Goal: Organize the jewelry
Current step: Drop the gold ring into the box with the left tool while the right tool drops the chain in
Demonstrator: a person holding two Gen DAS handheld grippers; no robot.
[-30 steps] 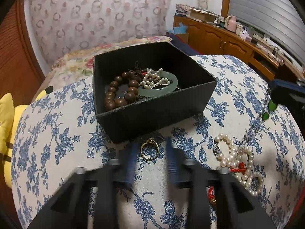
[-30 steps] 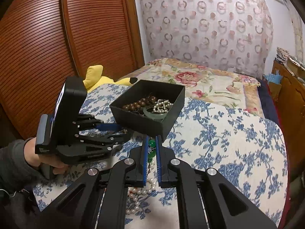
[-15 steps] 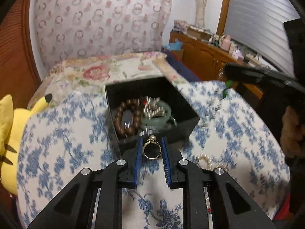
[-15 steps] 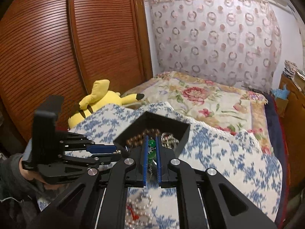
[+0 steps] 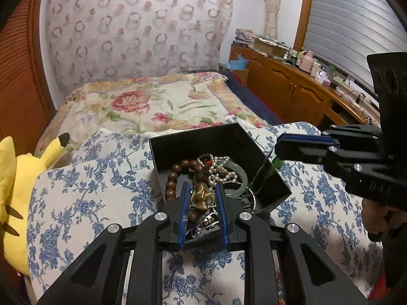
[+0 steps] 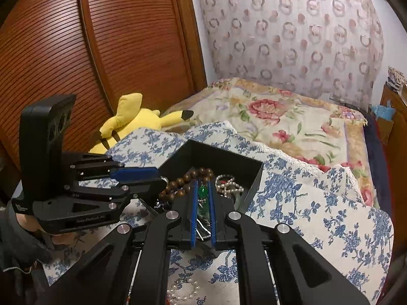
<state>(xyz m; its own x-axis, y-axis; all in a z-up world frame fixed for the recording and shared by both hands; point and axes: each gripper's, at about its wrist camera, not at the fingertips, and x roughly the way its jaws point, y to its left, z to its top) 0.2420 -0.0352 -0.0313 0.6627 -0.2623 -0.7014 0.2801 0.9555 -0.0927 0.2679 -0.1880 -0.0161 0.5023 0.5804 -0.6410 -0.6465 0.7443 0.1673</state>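
Observation:
A black open box [image 5: 193, 145] [image 6: 223, 152] sits on the blue-flowered cloth and holds brown wooden beads [image 5: 175, 175] [image 6: 193, 174], pearls [image 5: 218, 162] [image 6: 230, 186] and a green jade bangle [image 5: 240, 178]. My left gripper [image 5: 202, 190] is shut on a gold ring [image 5: 201, 198] and holds it over the box's near side. My right gripper [image 6: 202, 185] is shut on a necklace with a green pendant [image 6: 202, 192], over the box; its chain hangs down. The right gripper also shows in the left wrist view [image 5: 279, 156], with the green pendant [image 5: 276, 163] under its tip.
A loose pearl string [image 6: 182, 292] lies on the cloth near me. A yellow plush toy [image 5: 15, 188] [image 6: 132, 119] lies at the left. A floral bed [image 5: 152, 106] lies behind, wooden cabinets [image 5: 292, 89] at the right, a wooden slatted door [image 6: 89, 50] at the left.
My left gripper closed on the gold ring, lifted it off the cloth and brought it over the box. My right gripper carried the green pendant necklace up and over the box.

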